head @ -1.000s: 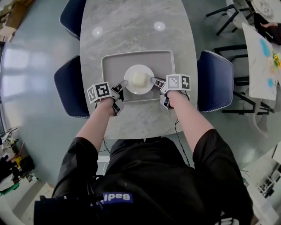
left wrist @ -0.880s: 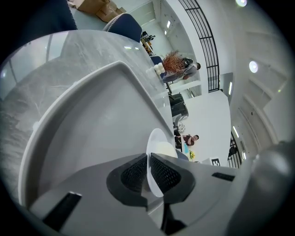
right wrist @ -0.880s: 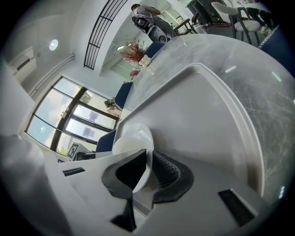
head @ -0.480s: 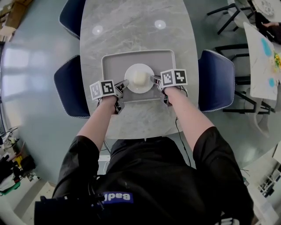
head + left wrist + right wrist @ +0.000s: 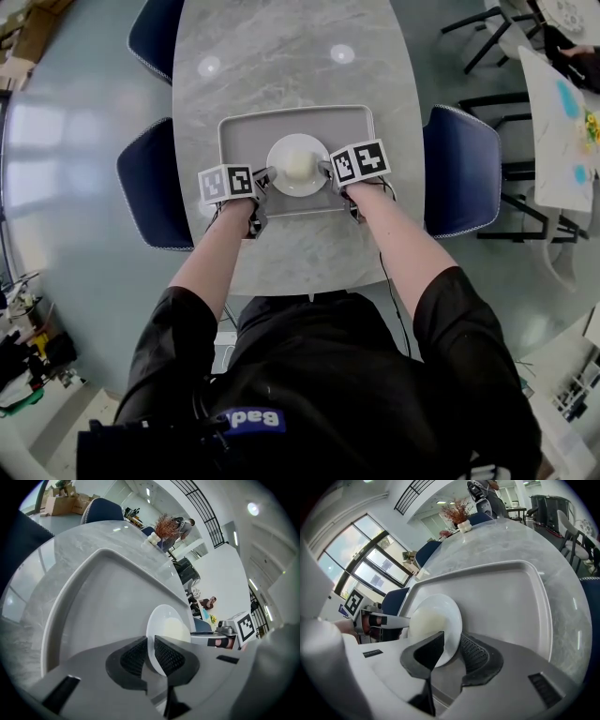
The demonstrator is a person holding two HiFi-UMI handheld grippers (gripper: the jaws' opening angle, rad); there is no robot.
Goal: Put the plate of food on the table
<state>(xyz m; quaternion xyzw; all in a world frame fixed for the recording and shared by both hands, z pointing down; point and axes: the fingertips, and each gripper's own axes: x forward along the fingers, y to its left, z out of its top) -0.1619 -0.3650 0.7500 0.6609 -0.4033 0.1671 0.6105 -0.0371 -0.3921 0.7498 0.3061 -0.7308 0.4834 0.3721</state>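
A white plate [image 5: 282, 178] with a pale mound of food [image 5: 299, 165] rests on a grey tray [image 5: 244, 131] on the marble table [image 5: 281, 56]. My left gripper [image 5: 269, 175] is at the plate's left rim. In the left gripper view its pads are shut on the plate [image 5: 161, 618] edge, and the food [image 5: 178, 629] lies just past them. My right gripper [image 5: 326, 171] is at the right rim. Its jaws have just been opening. In the right gripper view the plate [image 5: 443, 609] rim sits between them, with a gap to the outer pad [image 5: 474, 652].
Blue chairs stand at the table's left [image 5: 150, 183] and right [image 5: 459, 173]. A small vase with a dried plant [image 5: 459, 515] is at the table's far end. Other tables, chairs and people are farther off to the right.
Both hands have shifted slightly farther over the tray and rolled, so their marker cubes now face more upward. The plate sits a little farther from the tray's near rim.
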